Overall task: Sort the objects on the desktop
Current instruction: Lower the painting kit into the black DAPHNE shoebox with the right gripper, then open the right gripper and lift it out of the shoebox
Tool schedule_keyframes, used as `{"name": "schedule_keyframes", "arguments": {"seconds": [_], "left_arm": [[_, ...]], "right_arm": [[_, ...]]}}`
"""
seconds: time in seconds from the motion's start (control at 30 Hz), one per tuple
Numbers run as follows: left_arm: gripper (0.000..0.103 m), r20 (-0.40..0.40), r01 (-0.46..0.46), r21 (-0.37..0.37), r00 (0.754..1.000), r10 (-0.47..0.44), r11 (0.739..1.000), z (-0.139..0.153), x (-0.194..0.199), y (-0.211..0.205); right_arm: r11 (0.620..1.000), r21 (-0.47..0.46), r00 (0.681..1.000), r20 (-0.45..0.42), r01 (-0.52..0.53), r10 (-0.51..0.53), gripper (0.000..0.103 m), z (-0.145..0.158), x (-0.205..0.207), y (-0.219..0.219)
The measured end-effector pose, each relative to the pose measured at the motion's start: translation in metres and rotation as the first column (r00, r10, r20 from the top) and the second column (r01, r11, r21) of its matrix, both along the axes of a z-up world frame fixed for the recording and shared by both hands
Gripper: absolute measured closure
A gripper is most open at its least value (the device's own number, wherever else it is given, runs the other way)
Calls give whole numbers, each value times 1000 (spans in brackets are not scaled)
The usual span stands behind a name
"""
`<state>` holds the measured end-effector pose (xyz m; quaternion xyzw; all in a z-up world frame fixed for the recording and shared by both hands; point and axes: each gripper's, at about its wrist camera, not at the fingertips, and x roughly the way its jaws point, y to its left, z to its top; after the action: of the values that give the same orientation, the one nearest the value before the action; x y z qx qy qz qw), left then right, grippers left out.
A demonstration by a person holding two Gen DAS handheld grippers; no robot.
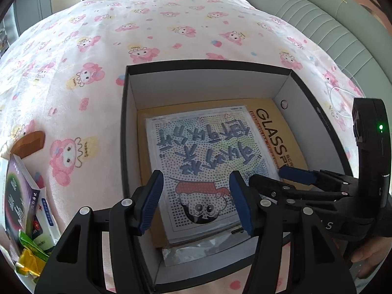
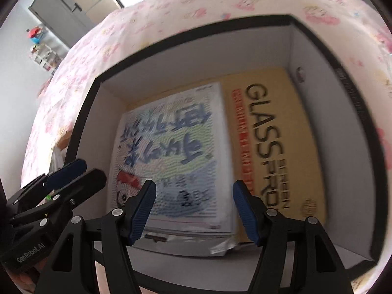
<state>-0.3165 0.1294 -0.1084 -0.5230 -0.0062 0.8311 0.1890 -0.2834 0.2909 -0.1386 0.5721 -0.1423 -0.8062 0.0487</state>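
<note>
A black box with white inner walls (image 1: 129, 132) (image 2: 318, 112) sits on a pink cartoon-print cloth (image 1: 80, 56). Inside lie a yellow "GLASS" package (image 1: 276, 132) (image 2: 274, 127) and, on top of it, a dotted cartoon picture pack (image 1: 203, 161) (image 2: 171, 152). My left gripper (image 1: 196, 203) is open and empty above the box's near part. My right gripper (image 2: 193, 210) is open and empty over the same box; it also shows in the left wrist view (image 1: 301, 181). The left gripper shows at the right wrist view's left edge (image 2: 61, 174).
At the left edge of the cloth lie a purple card box (image 1: 18, 196), a white-blue box (image 1: 47, 218), green and yellow sachets (image 1: 30, 252) and a brown object (image 1: 29, 143). A grey-green sofa back (image 1: 318, 12) stands beyond the cloth.
</note>
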Motion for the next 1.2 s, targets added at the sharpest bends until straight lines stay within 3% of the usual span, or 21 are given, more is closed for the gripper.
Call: {"name": "schedule_keyframes", "arguments": {"seconds": [0.27,0.4,0.5,0.53,0.73,0.9,1.03,1.2], "left_arm": [[48,-4,-13,38,1000,13,999,4,3,-12],[48,-13,-13,28,1000,14,1000,4,3,-9],[48,1,-10,44,1000,10,999,1,1,-5],[48,3,-6,51,1000,6,999,0,1,-4],[48,-12,-20,103,1000,21,994,7,7,-7],[47,-22,-11,101,1000,13,995,11,9,-9],[47,-25,-29,131,999,33,991,14,13,-17],[47,-86,-53,169,994,68,984,33,24,-30]], "right_arm": [[998,-65,1000,-12,-15,14,37,2,-2,-10],[991,113,993,-100,74,-62,37,19,7,-6],[951,274,984,-137,145,-110,36,29,3,-1],[952,270,987,-120,140,-111,36,28,0,2],[998,25,998,28,50,-51,36,7,-11,10],[1000,19,999,30,25,-26,33,6,-13,2],[999,6,999,-9,43,-43,34,18,-8,7],[992,111,983,-181,61,-40,33,66,21,3]]}}
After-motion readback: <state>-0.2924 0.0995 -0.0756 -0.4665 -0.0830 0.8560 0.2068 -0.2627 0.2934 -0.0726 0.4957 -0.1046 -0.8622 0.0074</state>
